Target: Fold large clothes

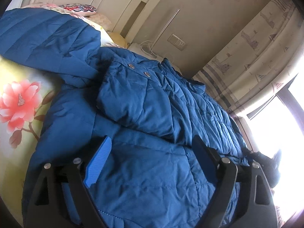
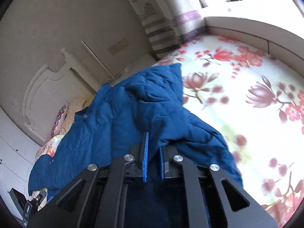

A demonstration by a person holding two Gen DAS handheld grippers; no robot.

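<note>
Right gripper (image 2: pixel 153 152) is pinching a fold of the blue padded jacket (image 2: pixel 117 117); its jaws are nearly together with cloth caught between the blue pads (image 2: pixel 146 157), and the pinched part is lifting off the bed in a peak. Left gripper (image 1: pixel 152 157) is hovering wide over the jacket's quilted body, nothing between its pads, holding nothing.

Jacket is lying spread across the floral bedsheet (image 2: pixel 237 98), collar and snap buttons (image 1: pixel 130 66) pointing toward the headboard (image 1: pixel 121 1) end, one sleeve lying out toward the pillows (image 1: pixel 79 8).

Judgement: the step in hand looks like carrying a side of the jacket over its middle. Doing it well means keeping the pinch firm, lifting enough that padding is not dragging, and laying the edge straight.

Room: bare sheet is stretching wide toward the window-side edge of the bed; headboard end is crowded with pillows.
</note>
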